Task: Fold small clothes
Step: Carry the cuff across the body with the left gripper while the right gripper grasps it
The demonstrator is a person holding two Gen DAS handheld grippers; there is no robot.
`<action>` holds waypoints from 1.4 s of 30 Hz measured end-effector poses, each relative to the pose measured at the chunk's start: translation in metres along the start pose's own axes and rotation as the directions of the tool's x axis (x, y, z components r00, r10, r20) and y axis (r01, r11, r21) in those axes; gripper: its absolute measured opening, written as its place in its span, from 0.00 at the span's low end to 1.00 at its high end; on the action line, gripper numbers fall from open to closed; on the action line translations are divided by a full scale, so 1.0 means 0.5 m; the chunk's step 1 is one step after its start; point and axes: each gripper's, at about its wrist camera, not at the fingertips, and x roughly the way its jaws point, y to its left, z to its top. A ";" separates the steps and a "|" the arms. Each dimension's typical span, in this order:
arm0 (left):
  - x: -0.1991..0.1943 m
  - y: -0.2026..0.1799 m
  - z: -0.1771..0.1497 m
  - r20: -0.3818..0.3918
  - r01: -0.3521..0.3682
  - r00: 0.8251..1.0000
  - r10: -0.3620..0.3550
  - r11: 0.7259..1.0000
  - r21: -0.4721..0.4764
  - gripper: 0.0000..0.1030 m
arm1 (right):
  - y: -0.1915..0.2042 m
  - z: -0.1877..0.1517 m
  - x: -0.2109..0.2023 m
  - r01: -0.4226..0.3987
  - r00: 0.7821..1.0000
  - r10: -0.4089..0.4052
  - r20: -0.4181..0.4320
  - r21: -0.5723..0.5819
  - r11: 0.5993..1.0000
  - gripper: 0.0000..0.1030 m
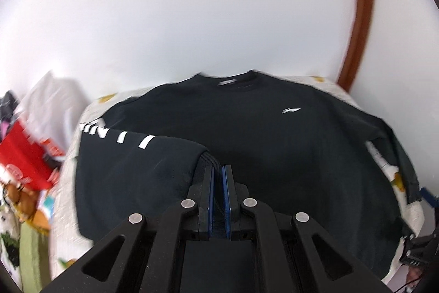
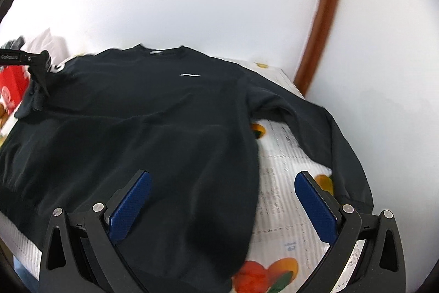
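A black sweatshirt with a small white chest logo lies spread on a fruit-patterned cloth. My left gripper is shut on the cuff of its left sleeve, which bears white letters and is folded over the body. In the right wrist view the sweatshirt lies flat, its other sleeve stretched out to the right. My right gripper is open and empty above the sweatshirt's lower right edge. The left gripper shows there at the far left, holding the sleeve.
A white wall stands behind the table, with a brown wooden frame at the right. A pile of white and red clothes and bags lies to the left. The table's far right corner is near the frame.
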 end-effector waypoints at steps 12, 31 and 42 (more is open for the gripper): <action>0.113 -0.149 0.084 -0.009 0.171 0.985 -0.171 0.985 -0.011 0.06 | -0.081 -0.013 0.055 0.041 0.997 -0.037 -0.074 0.059 0.997 1.00; 0.066 0.037 0.044 0.000 0.083 0.997 -0.083 0.996 0.029 0.49 | 0.082 0.121 0.102 -0.160 0.987 0.160 -0.022 0.024 0.987 0.79; 0.092 0.380 -0.112 -0.131 -0.186 0.977 0.170 0.975 -0.122 0.53 | 0.235 0.182 0.293 -0.297 0.936 0.301 -0.180 0.052 0.953 0.44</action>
